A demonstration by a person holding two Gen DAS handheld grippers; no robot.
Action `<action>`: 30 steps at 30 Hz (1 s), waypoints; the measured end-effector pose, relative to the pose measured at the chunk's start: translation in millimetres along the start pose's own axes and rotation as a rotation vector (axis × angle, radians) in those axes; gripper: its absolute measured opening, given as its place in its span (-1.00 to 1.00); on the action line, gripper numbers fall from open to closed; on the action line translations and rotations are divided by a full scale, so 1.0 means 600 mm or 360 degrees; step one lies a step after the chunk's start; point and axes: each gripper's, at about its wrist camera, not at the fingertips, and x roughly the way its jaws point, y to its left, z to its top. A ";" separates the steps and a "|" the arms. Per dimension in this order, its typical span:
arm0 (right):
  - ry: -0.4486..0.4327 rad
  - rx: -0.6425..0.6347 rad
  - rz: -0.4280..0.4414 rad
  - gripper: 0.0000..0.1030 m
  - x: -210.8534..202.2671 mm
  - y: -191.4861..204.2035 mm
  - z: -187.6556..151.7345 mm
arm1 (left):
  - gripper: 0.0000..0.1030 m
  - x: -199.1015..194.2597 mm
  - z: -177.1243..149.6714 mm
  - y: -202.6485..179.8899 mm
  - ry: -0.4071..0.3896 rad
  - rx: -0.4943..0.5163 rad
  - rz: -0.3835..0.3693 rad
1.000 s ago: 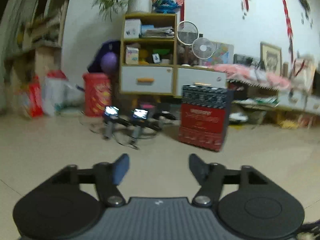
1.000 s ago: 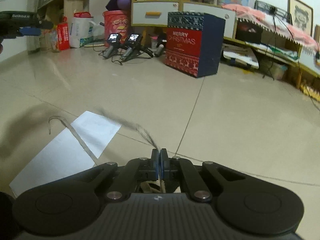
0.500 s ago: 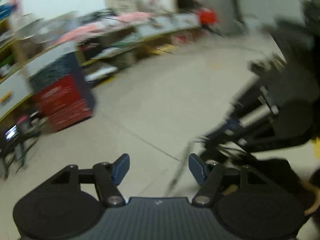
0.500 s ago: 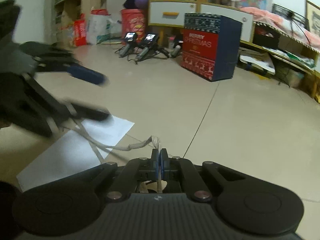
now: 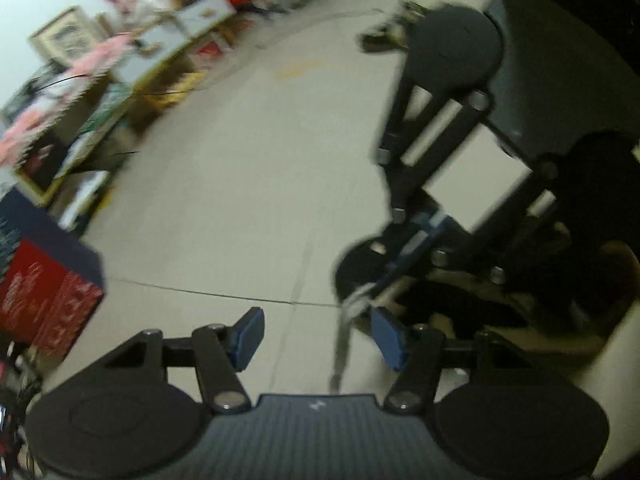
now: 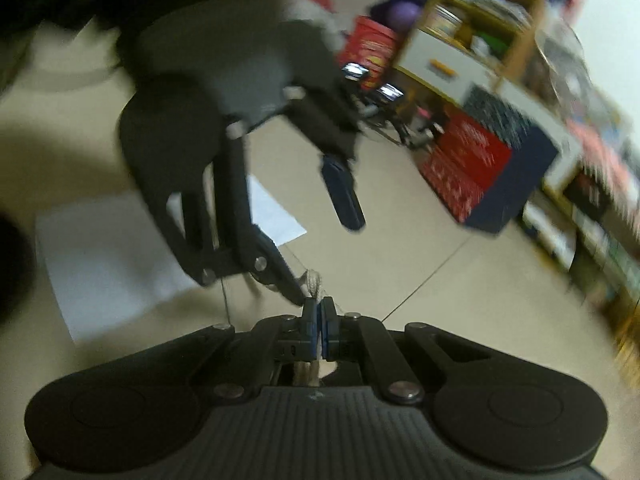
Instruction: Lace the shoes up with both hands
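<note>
My right gripper (image 6: 319,320) is shut on the pale shoelace (image 6: 314,280), whose frayed end sticks up just past the pads. It shows in the left wrist view too, right gripper (image 5: 390,276), above a dark shoe (image 5: 460,308) with a tan lining that is mostly hidden. The shoelace (image 5: 340,344) hangs down between the blue pads of my left gripper (image 5: 318,338), close to the right-hand pad (image 5: 388,338). Those jaws are closing and no pad presses on the lace. From the right wrist view, the left gripper (image 6: 328,260) straddles the lace end.
A white sheet of paper (image 6: 112,256) lies on the tiled floor under the grippers. A red and navy Christmas box (image 6: 480,168) stands further back, with shelves, drawers and clutter along the wall behind it. Both views are motion-blurred.
The left gripper swung from facing the room across to the right gripper, rolled over and narrowed its jaws around the lace. The right gripper rolled and stayed shut on the lace.
</note>
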 end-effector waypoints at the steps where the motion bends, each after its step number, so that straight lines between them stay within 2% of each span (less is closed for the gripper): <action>1: 0.0004 -0.0075 -0.0011 -0.95 -0.001 0.007 0.000 | -0.06 0.004 0.002 -0.007 0.0016 0.0039 -0.0012; 2: 0.0007 -0.0147 -0.0020 -0.95 -0.002 0.014 0.000 | -0.19 0.007 0.003 -0.013 0.0032 0.0072 -0.0025; 4: 0.0011 -0.0254 -0.0033 -0.95 -0.004 0.025 0.001 | -0.77 0.015 0.000 -0.020 0.0058 0.0066 -0.0057; 5: 0.0012 -0.0293 -0.0032 -0.95 -0.006 0.027 0.001 | -0.84 0.017 -0.002 -0.022 0.0063 0.0071 -0.0066; 7: 0.0013 -0.0361 -0.0032 -0.95 -0.011 0.033 0.000 | -0.85 0.022 -0.005 -0.027 0.0073 0.0082 -0.0079; 13: 0.0047 -0.0393 -0.0180 -0.95 -0.010 0.031 -0.004 | -0.87 0.002 -0.003 -0.054 0.0082 0.0130 0.0132; 17: 0.0020 -0.0419 -0.0188 -0.95 -0.018 0.032 -0.005 | -0.86 -0.014 -0.004 -0.067 0.0106 0.0174 0.0217; 21: -0.0012 -0.0529 -0.0188 -0.95 -0.019 0.048 -0.017 | -0.78 -0.059 0.003 -0.050 0.0033 -0.0007 0.0123; 27: -0.0041 -0.0803 -0.0143 -0.95 -0.028 0.078 -0.037 | -0.73 -0.024 0.009 -0.021 0.0086 0.0033 0.0004; 30: -0.0055 -0.0858 -0.0140 -0.95 -0.036 0.077 -0.041 | -0.66 -0.017 0.009 -0.013 0.0082 0.0000 -0.0146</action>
